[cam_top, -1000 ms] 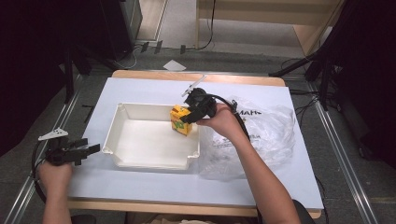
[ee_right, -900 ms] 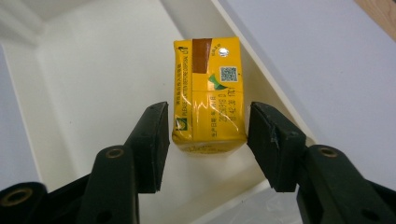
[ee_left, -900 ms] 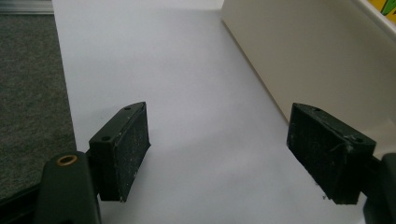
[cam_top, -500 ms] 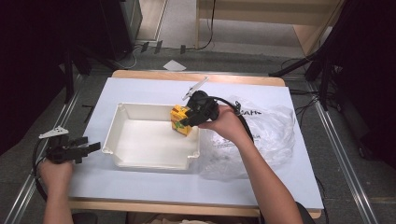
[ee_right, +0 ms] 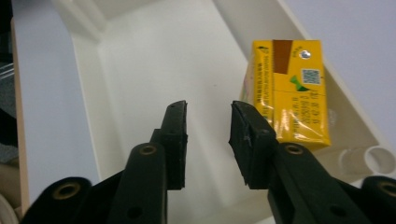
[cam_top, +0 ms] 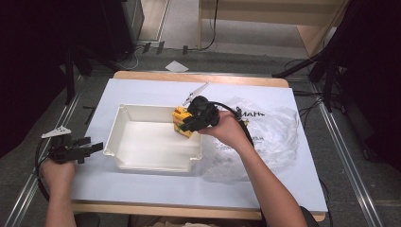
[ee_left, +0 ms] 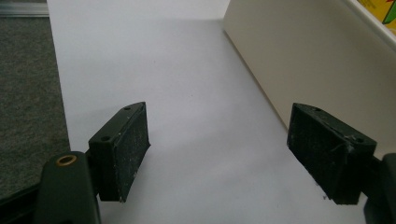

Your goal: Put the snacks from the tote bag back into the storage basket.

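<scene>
A yellow drink carton (ee_right: 289,98) stands inside the white tray (ee_right: 140,70), against its right wall near the back corner. My right gripper (ee_right: 208,135) hovers over the tray just left of the carton. Its jaws have just been closing to a narrow gap with nothing between them, and the carton stays outside the right jaw. From above, the right gripper (cam_top: 191,121) sits over the carton (cam_top: 179,122) at the tray's (cam_top: 113,137) right side. My left gripper (ee_left: 217,149) is open above the white table cover, beside the tray's left wall (ee_left: 299,60), holding nothing; from above, the left gripper (cam_top: 92,148) sits at the table's left edge.
A crumpled clear plastic bag (cam_top: 269,137) lies on the table right of the tray, under the right forearm. The white cover (cam_top: 142,90) spans the tabletop. Grey floor and metal rails flank the table, with a paper scrap (cam_top: 176,66) on the floor behind.
The right hand has barely shifted over the tray and the carton stays where it was. The left hand and gripper have kept still.
</scene>
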A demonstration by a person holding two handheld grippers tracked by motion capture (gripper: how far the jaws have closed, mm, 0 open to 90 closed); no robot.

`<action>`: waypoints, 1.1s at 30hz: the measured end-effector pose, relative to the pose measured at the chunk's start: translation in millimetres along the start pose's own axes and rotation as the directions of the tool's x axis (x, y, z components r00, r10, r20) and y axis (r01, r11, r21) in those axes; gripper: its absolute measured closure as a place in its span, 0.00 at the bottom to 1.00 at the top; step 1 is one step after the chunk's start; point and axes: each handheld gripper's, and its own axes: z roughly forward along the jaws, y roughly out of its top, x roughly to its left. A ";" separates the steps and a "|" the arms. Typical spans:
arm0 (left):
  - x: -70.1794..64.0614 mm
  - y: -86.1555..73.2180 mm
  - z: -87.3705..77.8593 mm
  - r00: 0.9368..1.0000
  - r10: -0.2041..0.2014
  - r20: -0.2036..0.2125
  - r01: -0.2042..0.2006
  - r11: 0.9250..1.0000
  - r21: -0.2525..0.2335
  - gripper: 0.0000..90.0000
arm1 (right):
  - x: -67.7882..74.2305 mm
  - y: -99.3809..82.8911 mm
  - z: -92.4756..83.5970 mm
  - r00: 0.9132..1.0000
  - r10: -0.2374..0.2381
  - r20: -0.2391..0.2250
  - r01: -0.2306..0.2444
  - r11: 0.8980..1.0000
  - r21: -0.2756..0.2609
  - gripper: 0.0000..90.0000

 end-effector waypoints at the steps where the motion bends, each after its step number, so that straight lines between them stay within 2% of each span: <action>1: 0.0 0.3 0.5 1.000 0.001 0.001 -0.001 1.000 0.000 0.24 | 1.0 0.0 0.0 1.000 -0.008 0.000 0.008 1.000 -0.002 0.82; 5: -0.4 1.8 2.0 1.000 0.005 0.002 -0.005 1.000 0.003 0.25 | 4.7 -1.0 2.1 1.000 -0.014 -0.004 0.014 1.000 0.006 0.94; 7: -0.5 2.6 2.5 1.000 0.007 0.001 -0.007 1.000 -0.001 0.25 | 3.5 -2.9 7.2 1.000 -0.022 -0.001 0.022 1.000 0.014 0.98; 10: -0.4 3.3 3.2 1.000 0.007 0.001 -0.007 1.000 -0.005 0.25 | -1.1 -6.9 15.8 1.000 0.003 -0.017 -0.002 1.000 0.024 1.00; 13: -0.4 4.0 3.8 1.000 0.009 0.003 -0.009 1.000 -0.001 0.25 | -5.4 -10.1 22.3 1.000 0.020 -0.008 -0.020 0.999 0.047 1.00; 15: -0.4 4.3 4.6 1.000 0.008 0.006 -0.008 1.000 -0.002 0.25 | -8.9 -12.1 25.3 1.000 0.019 0.018 -0.020 0.998 0.054 1.00; 20: -0.8 5.1 6.1 1.000 0.008 0.007 -0.008 1.000 -0.002 0.25 | -15.7 -16.5 27.7 0.999 0.047 0.017 -0.048 0.997 0.056 1.00; 33: -1.3 5.4 6.5 1.000 0.012 0.007 -0.012 1.000 0.001 0.25 | -21.6 -18.6 25.1 0.998 0.061 0.021 -0.062 0.996 0.060 1.00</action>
